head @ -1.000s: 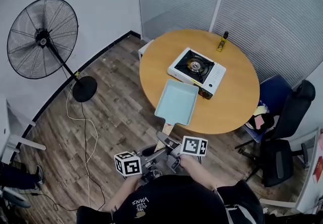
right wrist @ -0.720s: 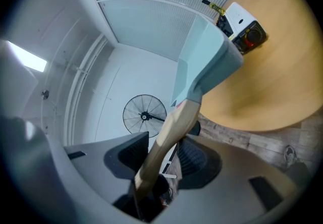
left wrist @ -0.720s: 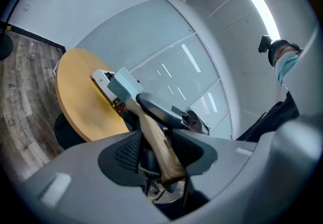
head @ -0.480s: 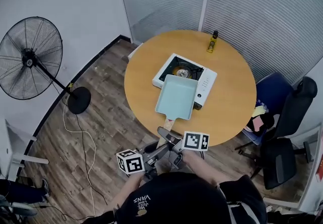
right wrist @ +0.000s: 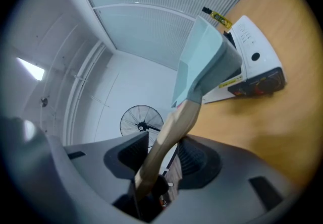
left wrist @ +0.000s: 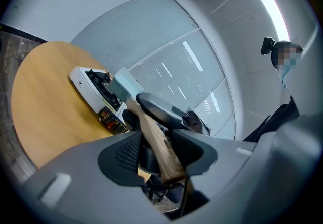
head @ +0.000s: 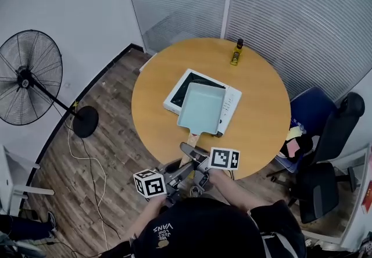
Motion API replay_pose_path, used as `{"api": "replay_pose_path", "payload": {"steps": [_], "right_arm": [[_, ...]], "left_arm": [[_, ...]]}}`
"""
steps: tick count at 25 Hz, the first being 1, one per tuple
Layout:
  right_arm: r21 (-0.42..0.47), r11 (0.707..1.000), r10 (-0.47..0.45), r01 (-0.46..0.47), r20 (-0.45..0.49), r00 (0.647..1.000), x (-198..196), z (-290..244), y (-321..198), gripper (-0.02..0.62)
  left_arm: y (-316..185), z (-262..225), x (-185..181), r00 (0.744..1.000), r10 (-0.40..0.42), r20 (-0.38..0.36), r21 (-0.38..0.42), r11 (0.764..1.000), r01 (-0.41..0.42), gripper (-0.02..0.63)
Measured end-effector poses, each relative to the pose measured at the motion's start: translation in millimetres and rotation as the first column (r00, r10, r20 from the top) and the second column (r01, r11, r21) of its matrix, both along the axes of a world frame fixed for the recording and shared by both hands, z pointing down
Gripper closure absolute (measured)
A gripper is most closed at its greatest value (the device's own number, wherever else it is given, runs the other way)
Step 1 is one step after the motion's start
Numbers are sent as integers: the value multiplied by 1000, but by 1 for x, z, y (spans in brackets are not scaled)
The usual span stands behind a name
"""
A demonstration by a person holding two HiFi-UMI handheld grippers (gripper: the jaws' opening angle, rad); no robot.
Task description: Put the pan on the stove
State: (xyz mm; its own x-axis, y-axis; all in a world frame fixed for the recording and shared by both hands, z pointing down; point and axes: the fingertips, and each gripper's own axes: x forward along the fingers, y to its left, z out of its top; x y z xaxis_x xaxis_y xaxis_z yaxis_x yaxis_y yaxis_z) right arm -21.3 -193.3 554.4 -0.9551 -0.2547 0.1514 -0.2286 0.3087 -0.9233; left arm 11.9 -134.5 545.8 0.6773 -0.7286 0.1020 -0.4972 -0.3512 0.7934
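Observation:
A light-blue rectangular pan [head: 201,108] hangs above the white portable stove [head: 176,91] on the round wooden table [head: 261,108] and covers most of the burner. Its wooden handle [head: 192,141] points back toward me. My left gripper [head: 184,170] and my right gripper [head: 194,154] are both shut on that handle near its end. In the left gripper view the handle [left wrist: 157,143] runs between the left gripper's [left wrist: 154,156] pads toward the pan [left wrist: 124,85] and the stove [left wrist: 91,86]. In the right gripper view the handle [right wrist: 171,134] rises from the right gripper [right wrist: 161,160] to the pan [right wrist: 204,64] over the stove [right wrist: 252,61].
A small yellow-labelled bottle [head: 236,53] stands at the table's far edge. A standing fan [head: 24,78] with a floor cable is at the left. Dark office chairs [head: 325,152] crowd the right side. A person [left wrist: 285,61] shows in the left gripper view.
The pan has travelled forward from the table's near edge to over the stove, with both grippers still on the handle. I have stepped closer to the table.

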Motion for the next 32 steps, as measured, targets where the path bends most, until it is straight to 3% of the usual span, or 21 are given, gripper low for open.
{"api": "replay_pose_path", "payload": {"steps": [5, 19, 32], "right_arm": [[6, 1000, 14, -14, -22, 1000, -4, 7, -25, 440], [-23, 986, 167, -168, -22, 986, -51, 21, -98, 440], [-49, 966, 254, -254, -12, 967, -69, 43, -150, 440]], "left_arm": [[-26, 6, -6, 1000, 21, -7, -6, 1000, -21, 437], [-95, 19, -60, 986, 167, 0, -28, 985, -167, 437], [-144, 39, -85, 974, 226, -2, -45, 973, -226, 437]]}}
